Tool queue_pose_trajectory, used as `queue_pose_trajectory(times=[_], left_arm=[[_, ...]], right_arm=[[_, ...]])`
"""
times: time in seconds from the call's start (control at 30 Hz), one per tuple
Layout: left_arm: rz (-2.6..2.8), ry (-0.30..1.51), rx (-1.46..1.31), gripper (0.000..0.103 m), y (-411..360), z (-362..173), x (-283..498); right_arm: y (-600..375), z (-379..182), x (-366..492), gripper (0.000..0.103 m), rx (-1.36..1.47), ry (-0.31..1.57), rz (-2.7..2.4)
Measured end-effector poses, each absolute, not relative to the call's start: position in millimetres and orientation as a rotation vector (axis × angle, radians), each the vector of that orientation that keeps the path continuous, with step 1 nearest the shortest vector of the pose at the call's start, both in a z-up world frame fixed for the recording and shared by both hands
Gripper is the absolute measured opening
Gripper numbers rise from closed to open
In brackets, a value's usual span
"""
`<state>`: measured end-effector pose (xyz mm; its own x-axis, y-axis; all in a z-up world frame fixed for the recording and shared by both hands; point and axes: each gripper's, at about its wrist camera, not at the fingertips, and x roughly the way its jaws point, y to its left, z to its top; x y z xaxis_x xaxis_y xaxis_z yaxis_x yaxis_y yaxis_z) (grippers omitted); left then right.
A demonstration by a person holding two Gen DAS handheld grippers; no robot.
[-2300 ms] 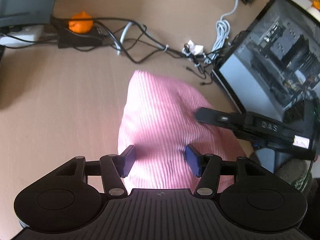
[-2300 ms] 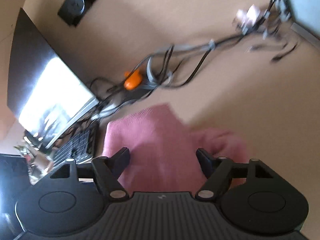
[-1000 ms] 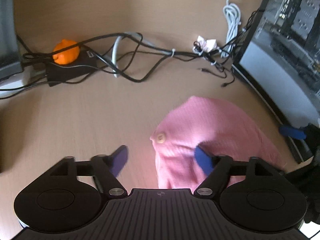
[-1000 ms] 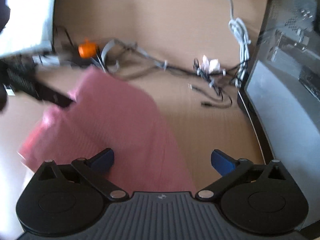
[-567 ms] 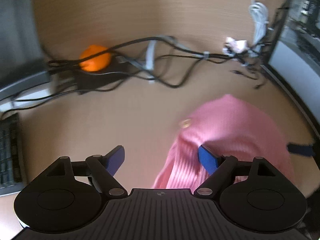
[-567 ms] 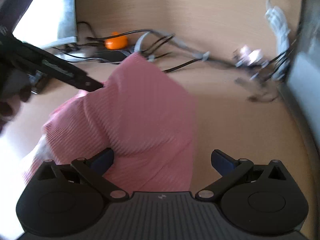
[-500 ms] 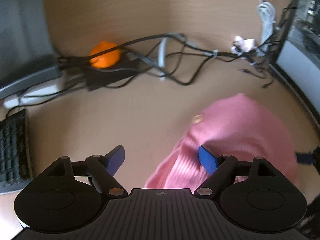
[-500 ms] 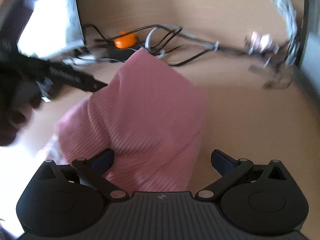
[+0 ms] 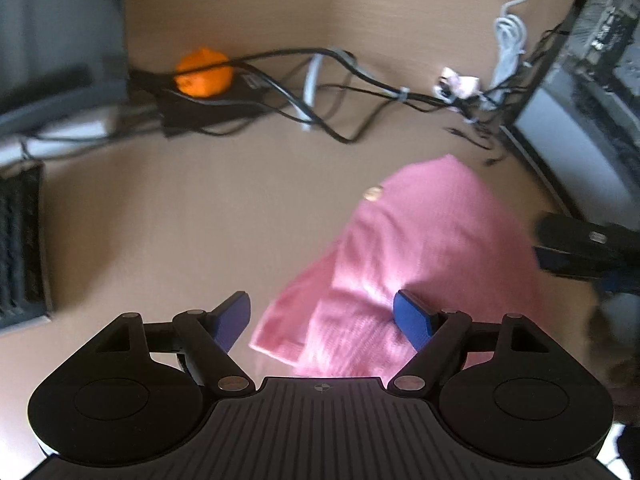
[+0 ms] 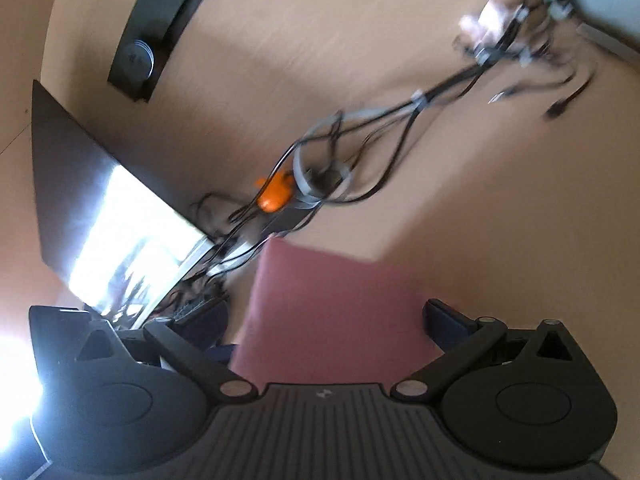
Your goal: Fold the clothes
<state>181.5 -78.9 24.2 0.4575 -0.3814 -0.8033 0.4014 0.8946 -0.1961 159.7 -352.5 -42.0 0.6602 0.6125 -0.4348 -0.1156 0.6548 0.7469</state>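
Observation:
A pink ribbed garment (image 9: 424, 256) lies bunched on the wooden desk (image 9: 200, 208), with a small button (image 9: 374, 194) near its far edge. My left gripper (image 9: 323, 316) is open just above its near left corner; the right blue pad (image 9: 412, 318) overlaps the cloth and the left pad hangs over bare desk. The other gripper's black finger (image 9: 580, 248) reaches in at the garment's right edge. In the tilted, blurred right wrist view, the garment (image 10: 332, 308) sits between the wide-open fingers of my right gripper (image 10: 326, 322). Nothing is held.
A tangle of cables (image 9: 332, 92) and an orange object (image 9: 204, 74) lie at the back of the desk. There is a keyboard (image 9: 20, 240) at the left, a computer case (image 9: 580, 128) at the right, a bright monitor (image 10: 120, 248) and a black device (image 10: 160, 20).
The garment's near corner has slid left between my left gripper's fingers. The right wrist view has swung and tilted sharply, with the cloth now low between its fingers. Both stay open.

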Motion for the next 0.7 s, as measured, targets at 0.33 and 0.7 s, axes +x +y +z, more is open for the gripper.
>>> queue_pose_trajectory(times=[0.33, 0.7], left_arm=[[-0.819, 0.972, -0.096, 0.082, -106, 39, 132], [-0.646, 1.014, -0.173, 0.089, -71, 20, 114]], right_arm=[[-370, 10, 146, 0.103, 0.490, 0.646, 0.348], [-324, -22, 134, 0.103, -0.174, 0.739, 0.030]])
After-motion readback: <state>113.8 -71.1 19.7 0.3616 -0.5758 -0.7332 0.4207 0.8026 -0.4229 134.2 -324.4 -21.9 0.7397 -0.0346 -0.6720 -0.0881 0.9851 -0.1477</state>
